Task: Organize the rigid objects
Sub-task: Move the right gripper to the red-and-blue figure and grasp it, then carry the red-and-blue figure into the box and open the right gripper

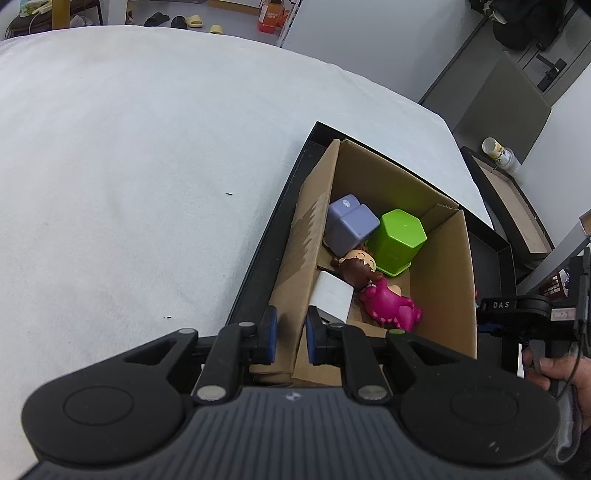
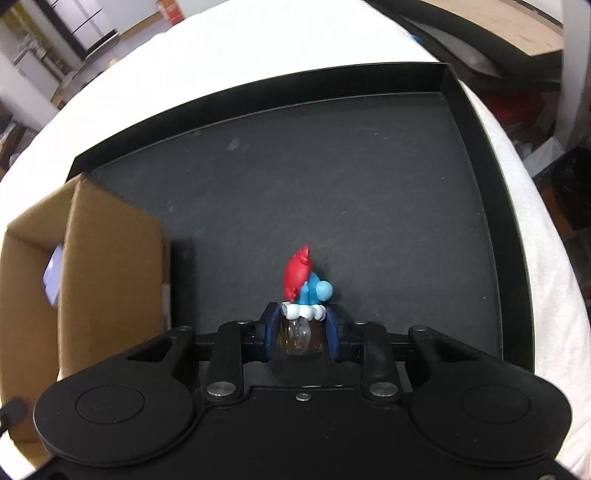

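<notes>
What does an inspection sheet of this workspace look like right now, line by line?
Surface: white cloth under a black tray.
Job's things: cardboard box on the tray holds a purple block, green cup, doll, pink toy, white block; figurine outside it.
Clutter: nothing seen.
Grippers: left gripper shut on the box wall; right gripper shut on the figurine.
Cables: nothing seen.
Surroundings: slippers, can.

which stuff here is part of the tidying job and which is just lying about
Part of the job:
- cardboard box, left tool shut on its wall
- toys inside: purple block, green cup, doll, pink figure
- red and blue figure, in right tool
- black tray

Lying about:
- slippers
- cup
</notes>
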Demonstrator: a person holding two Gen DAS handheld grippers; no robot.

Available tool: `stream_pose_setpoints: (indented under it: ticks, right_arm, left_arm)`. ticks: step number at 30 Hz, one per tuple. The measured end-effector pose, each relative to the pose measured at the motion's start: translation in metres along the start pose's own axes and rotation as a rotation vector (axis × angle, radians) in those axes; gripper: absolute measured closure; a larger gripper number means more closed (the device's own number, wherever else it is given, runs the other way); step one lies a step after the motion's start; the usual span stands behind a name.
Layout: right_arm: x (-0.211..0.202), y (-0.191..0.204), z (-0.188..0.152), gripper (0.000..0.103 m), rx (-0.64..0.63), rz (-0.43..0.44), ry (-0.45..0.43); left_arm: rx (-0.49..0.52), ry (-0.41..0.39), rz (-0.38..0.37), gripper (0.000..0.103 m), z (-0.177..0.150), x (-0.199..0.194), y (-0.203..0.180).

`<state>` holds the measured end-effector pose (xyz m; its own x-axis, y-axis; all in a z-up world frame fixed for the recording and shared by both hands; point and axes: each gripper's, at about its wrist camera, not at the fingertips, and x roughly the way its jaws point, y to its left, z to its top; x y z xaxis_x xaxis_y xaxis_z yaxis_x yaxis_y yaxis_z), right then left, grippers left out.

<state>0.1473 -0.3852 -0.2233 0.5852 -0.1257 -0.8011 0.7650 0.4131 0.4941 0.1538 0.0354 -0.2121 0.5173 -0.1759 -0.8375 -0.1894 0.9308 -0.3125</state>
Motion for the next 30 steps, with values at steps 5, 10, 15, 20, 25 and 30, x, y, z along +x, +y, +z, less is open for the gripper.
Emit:
stream_pose_setpoints:
  ticks: [5,10,15,20,25,30]
  right_arm:
    - [-0.019,-0.001,-0.007,0.079,0.01,0.034,-0.013]
    - [-0.043,-0.003,-0.012,0.079,0.004,0.055,-0.045]
    - [-0.065,0.0,-0.011,0.079,0.005,0.086,-0.085]
    - [-0.09,0.007,-0.006,0.079,-0.007,0.125,-0.135]
    - [-0.107,0.022,0.0,0.079,-0.03,0.162,-0.17]
    - [-0.118,0.039,0.001,0.079,-0.062,0.193,-0.188]
  left_arm:
    - [0.0,-0.008,0.002,0.089,0.0,-0.001,-0.002]
    - [-0.002,-0.019,0.0,0.089,0.001,-0.004,-0.004]
    - [0.0,-0.024,-0.002,0.089,0.001,-0.005,-0.006]
    - [0.002,-0.028,-0.002,0.089,0.002,-0.006,-0.006]
    - [0.0,-0.03,-0.008,0.089,0.001,-0.007,-0.005]
    - [-0.004,-0.033,-0.015,0.089,0.001,-0.008,-0.003]
